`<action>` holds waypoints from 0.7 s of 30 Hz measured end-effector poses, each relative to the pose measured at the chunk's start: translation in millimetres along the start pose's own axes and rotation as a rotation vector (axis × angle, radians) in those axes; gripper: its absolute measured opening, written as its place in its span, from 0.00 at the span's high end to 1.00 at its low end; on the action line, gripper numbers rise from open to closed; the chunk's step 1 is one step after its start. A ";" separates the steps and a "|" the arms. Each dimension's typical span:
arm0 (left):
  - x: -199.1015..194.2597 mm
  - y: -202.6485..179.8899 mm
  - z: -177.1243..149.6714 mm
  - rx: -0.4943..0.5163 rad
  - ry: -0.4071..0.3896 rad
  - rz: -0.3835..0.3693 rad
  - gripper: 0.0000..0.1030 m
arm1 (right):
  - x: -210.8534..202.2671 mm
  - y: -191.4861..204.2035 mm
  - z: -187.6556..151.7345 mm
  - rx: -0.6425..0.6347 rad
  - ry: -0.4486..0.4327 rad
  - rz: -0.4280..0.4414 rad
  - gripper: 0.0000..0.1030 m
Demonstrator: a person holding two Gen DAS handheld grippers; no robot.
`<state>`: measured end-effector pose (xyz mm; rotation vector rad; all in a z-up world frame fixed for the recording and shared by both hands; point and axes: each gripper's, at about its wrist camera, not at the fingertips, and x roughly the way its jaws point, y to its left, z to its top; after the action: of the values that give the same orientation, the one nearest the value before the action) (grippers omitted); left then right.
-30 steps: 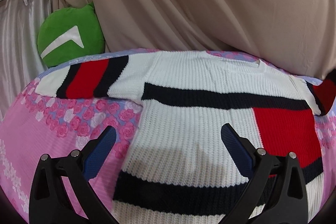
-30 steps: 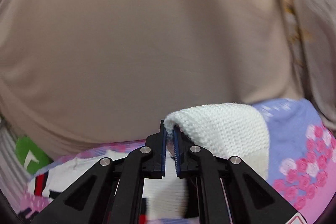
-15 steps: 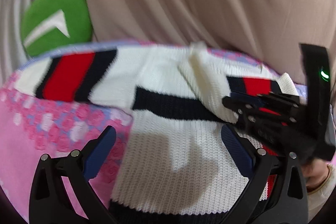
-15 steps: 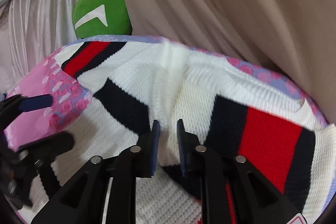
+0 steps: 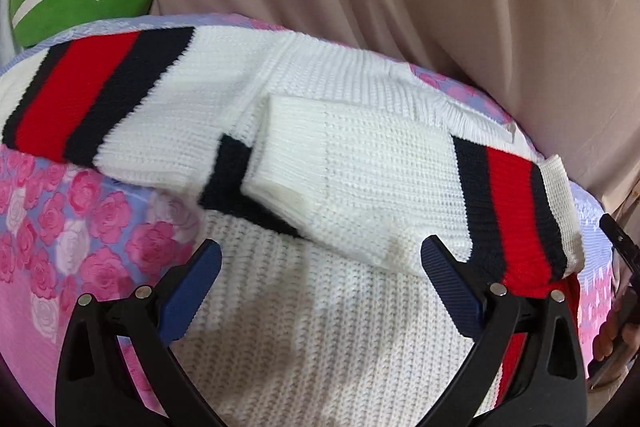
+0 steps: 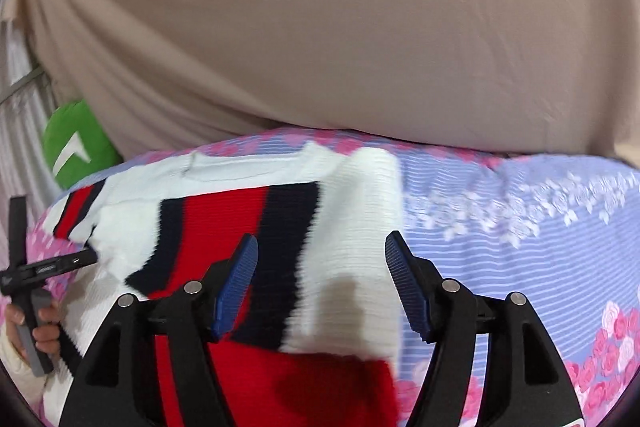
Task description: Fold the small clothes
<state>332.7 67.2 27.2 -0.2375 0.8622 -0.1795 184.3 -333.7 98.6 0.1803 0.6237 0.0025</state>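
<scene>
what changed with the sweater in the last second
The right gripper carried the right sleeve across the sweater chest, let go and now stands open. The left gripper stayed open over the hem; the left sleeve still lies spread out.

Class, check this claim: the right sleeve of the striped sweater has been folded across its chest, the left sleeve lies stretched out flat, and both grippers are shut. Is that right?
One detail is wrong: both grippers are open, not shut. The left wrist view shows the left gripper spread wide above the sweater; the right wrist view shows the right gripper open too. The folded right sleeve and stretched left sleeve stand as stated.
</scene>
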 end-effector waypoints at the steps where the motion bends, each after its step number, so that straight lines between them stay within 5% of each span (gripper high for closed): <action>1: -4.3 3.1 -1.5 -0.001 -0.012 0.013 0.05 | 2.9 -7.3 1.5 0.013 0.006 -0.005 0.37; 10: 4.5 12.6 6.4 -0.016 -0.003 0.025 0.05 | 95.4 15.4 19.3 -0.011 0.156 -0.060 0.37; 12: 4.6 12.5 7.2 -0.020 -0.005 0.022 0.05 | 105.5 18.8 22.3 -0.036 0.173 -0.077 0.67; 13: 3.4 11.5 7.9 -0.017 -0.012 0.021 0.05 | 103.3 15.6 26.3 -0.025 0.164 -0.070 0.91; 15: -0.4 9.6 9.3 -0.002 -0.033 0.021 0.05 | 86.2 -6.5 33.4 0.092 0.099 0.026 0.92; 17: -3.5 7.1 10.7 0.019 -0.055 0.034 0.05 | 77.6 -32.9 31.7 0.174 0.058 0.019 0.92; 21: 4.2 0.0 12.8 0.018 -0.027 0.007 0.05 | 90.4 -63.9 14.6 0.237 0.125 0.031 0.87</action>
<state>345.2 67.8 32.2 -0.2195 0.8341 -0.1767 262.8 -394.0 47.0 0.4216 0.7451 -0.0303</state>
